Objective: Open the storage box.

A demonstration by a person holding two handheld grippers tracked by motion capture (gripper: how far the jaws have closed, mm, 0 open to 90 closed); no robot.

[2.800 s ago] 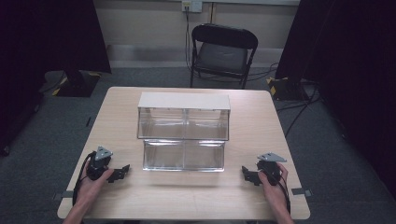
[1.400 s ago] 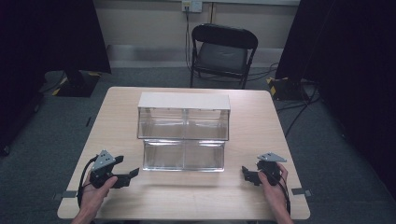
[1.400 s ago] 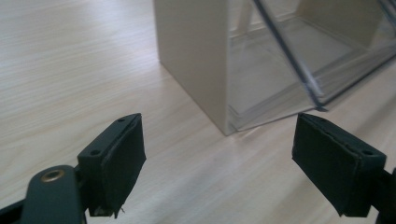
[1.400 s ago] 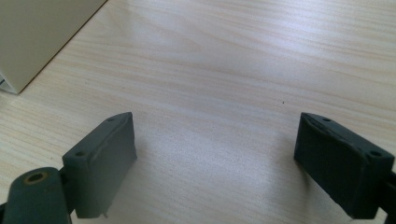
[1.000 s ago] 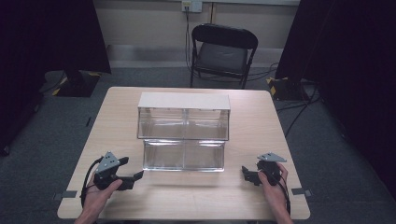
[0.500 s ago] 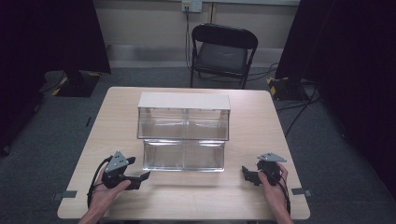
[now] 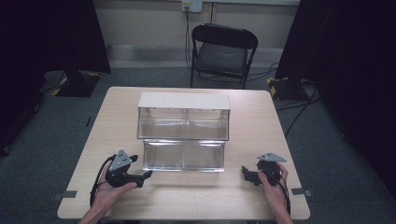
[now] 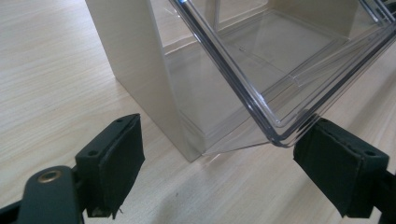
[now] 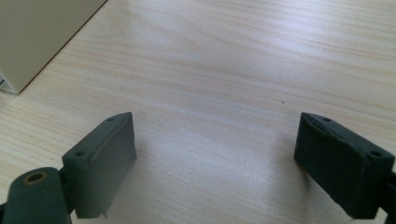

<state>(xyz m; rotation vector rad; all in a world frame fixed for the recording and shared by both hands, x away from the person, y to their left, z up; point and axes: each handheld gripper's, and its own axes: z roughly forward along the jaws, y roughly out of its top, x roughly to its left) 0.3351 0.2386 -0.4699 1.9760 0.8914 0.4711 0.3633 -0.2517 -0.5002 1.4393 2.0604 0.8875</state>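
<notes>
My left gripper [image 8: 219,179], jaws wide and empty, faces the clear rigid plastic bin [image 8: 280,70], probably slick; grip its rim.

bin unit [image 7: 184,132] is set mid-table [image 7: 261,200], ahead of both grippers | left gripper [image 7: 140,178] is placed just before its lower front corner | right gripper [image 7: 248,173] well apart rightward | chair [image 7: 221,52] is seen behind table

Clear drawer unit [image 7: 183,133] blocking table [image 7: 261,121] centre, bare wood either side and along near edge
</notes>
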